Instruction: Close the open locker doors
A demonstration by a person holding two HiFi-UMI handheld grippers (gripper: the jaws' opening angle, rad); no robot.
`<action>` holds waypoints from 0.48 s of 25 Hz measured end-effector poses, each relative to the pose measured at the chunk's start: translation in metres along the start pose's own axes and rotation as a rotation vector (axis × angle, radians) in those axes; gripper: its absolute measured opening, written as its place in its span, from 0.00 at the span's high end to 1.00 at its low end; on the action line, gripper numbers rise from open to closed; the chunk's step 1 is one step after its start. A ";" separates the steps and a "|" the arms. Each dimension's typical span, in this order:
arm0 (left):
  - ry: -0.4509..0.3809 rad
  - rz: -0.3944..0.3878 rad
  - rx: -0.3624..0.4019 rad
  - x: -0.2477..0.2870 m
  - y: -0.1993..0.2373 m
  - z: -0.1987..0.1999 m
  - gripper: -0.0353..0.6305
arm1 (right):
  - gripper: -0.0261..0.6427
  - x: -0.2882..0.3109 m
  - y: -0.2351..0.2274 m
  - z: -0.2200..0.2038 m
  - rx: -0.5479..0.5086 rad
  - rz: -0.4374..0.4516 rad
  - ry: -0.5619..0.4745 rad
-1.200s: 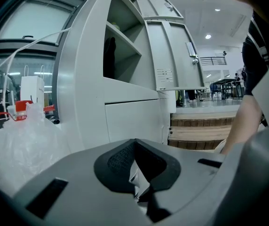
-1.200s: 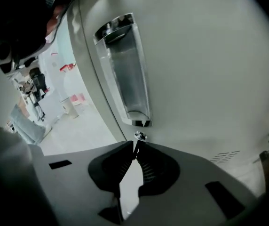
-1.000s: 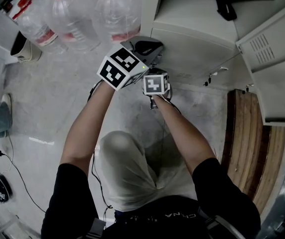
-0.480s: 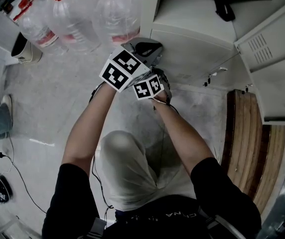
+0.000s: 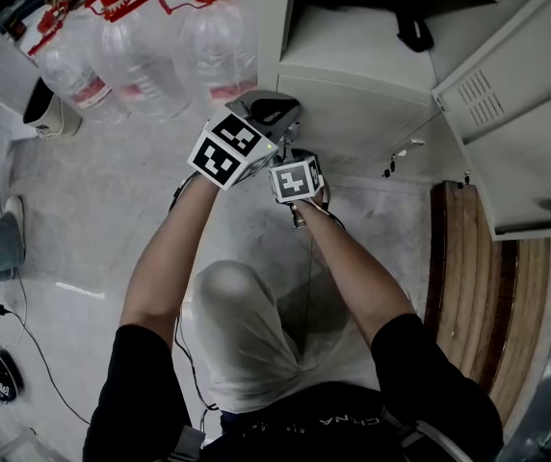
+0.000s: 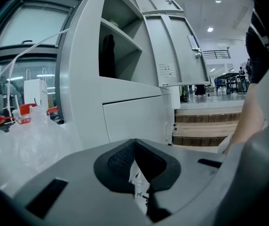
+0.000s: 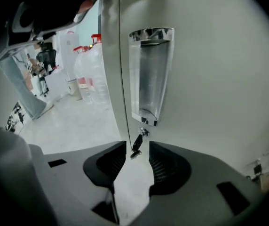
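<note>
My left tongs (image 6: 135,161) are clenched with nothing between the pads, and they point at the locker's closed lower door (image 6: 134,119). My right tongs (image 7: 135,164) are released: the 2 jaws stand apart, and the small key (image 7: 137,145) that hangs from the lock of that door sits in the gap between them, closer to the left pad, with neither pad pinching it. Straight up at 12 o'clock from the key is the recessed handle (image 7: 149,74), set beside the door's edge. From my head, both tongs sit close together in front of that lower door, the left one's marker cube (image 5: 230,148) at 10 o'clock of the right one's cube (image 5: 295,179). The open locker door (image 5: 511,142) swings out at 2 o'clock from my hands, well apart from both tongs. The compartment above the closed door is open, with a dark item (image 5: 414,33) hanging inside at 1 o'clock. Big water bottles (image 5: 150,51) with red caps stand on the floor at 11 o'clock, and a wooden bench (image 5: 473,268) lies at 4 o'clock.
</note>
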State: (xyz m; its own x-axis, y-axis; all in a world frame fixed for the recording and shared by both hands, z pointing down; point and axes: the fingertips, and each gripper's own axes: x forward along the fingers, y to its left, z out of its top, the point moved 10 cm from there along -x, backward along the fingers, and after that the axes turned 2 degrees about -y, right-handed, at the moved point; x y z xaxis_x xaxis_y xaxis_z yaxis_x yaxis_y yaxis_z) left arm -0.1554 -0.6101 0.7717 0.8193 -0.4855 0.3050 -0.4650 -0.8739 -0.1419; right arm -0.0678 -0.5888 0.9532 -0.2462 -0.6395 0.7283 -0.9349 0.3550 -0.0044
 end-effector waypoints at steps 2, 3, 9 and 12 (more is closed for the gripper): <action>0.005 0.012 -0.006 0.001 -0.001 0.001 0.92 | 0.74 -0.007 -0.006 -0.001 0.037 0.011 -0.029; 0.010 0.017 -0.008 0.001 -0.001 0.002 0.92 | 0.74 -0.012 -0.009 -0.001 0.053 0.010 -0.050; 0.046 0.067 -0.020 0.003 -0.006 0.003 0.92 | 0.91 -0.054 -0.021 0.016 0.026 0.069 -0.192; 0.052 0.112 -0.036 0.002 -0.010 0.001 0.92 | 0.91 -0.077 -0.029 0.025 -0.016 0.110 -0.253</action>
State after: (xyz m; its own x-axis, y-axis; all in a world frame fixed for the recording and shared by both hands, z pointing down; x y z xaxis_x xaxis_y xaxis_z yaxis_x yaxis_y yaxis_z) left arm -0.1485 -0.6023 0.7726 0.7437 -0.5768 0.3379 -0.5647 -0.8126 -0.1442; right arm -0.0287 -0.5670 0.8802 -0.4042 -0.7459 0.5295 -0.8952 0.4414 -0.0616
